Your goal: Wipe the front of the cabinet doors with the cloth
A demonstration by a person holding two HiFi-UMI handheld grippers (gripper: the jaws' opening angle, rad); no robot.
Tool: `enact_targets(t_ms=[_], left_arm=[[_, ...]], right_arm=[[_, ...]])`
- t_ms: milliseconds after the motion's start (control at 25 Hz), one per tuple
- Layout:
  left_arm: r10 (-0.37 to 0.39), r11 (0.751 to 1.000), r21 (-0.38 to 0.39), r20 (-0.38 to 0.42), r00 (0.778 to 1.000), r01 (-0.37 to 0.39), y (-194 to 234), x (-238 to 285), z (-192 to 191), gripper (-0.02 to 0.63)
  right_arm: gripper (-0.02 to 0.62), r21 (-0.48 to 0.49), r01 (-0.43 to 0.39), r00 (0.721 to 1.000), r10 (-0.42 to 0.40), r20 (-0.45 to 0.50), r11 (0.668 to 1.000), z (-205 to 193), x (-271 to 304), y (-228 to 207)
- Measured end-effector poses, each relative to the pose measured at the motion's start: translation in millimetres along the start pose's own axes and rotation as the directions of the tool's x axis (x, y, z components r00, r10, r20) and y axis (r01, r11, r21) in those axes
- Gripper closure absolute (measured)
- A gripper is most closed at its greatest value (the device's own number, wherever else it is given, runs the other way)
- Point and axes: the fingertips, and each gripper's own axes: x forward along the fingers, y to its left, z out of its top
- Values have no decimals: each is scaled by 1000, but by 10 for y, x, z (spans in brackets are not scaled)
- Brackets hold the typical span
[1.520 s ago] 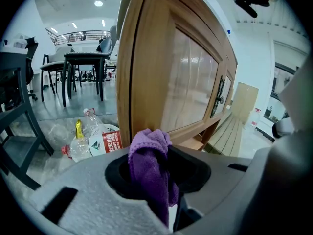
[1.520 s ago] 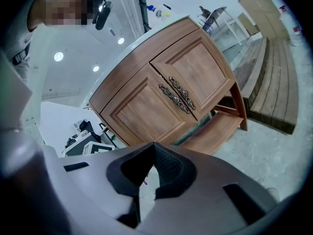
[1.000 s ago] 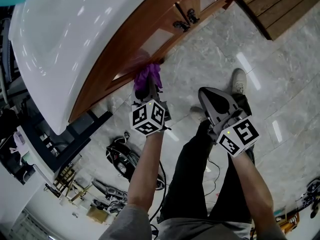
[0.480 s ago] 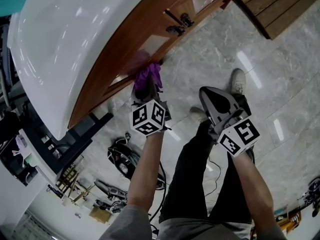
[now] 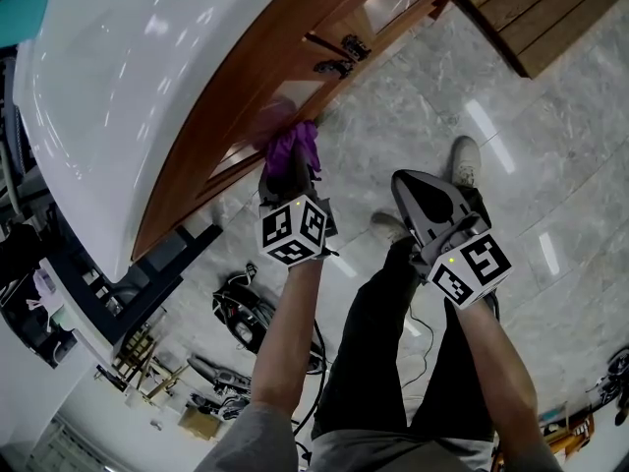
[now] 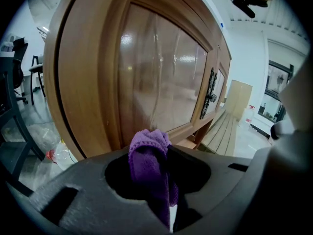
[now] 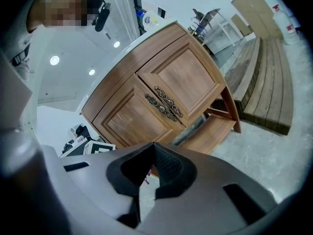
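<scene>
- The room has a pale grey stone-tile floor (image 5: 413, 136). A wooden cabinet (image 7: 146, 97) with a white top (image 5: 128, 77) stands on it, with a slatted wooden platform (image 5: 550, 18) on the floor beside it.
- The cabinet doors (image 6: 161, 77) are framed panels with a glossy finish. A pair of dark ornate handles (image 5: 334, 55) sits where the two doors meet.
- The purple cloth (image 6: 149, 160) is bunched between the fingers of the left gripper (image 6: 156, 180), which are clamped on it. A soft knob of fabric sticks out ahead of the tips.
- In the head view the cloth (image 5: 292, 148) sits at the lower part of the left door. Whether it is pressed on the wood or just off it I cannot tell.
- The right gripper (image 5: 413, 197) hangs back over the person's legs, well apart from the doors. Its fingers are together with nothing between them.
- The cloth looks light, limp and grippy. The present hold by a gathered fold seems sound, with enough fabric left proud that the fingers themselves should not rub the varnish.
- The doors look rigid and slick, so light pressure should do, though the raised frame edges and handles could snag the cloth.
- No brand, label or readable writing shows; the cubes on the grippers carry only black-and-white square markers.
</scene>
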Motion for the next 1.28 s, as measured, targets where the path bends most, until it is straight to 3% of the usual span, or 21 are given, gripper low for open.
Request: enact_targets(t_ms=[1280], left_arm=[[-28,999,19,-16,999,28,-475,278,117,495]], right_arm=[[587,24,27,1000,-28,15,999,305,-108,-395]])
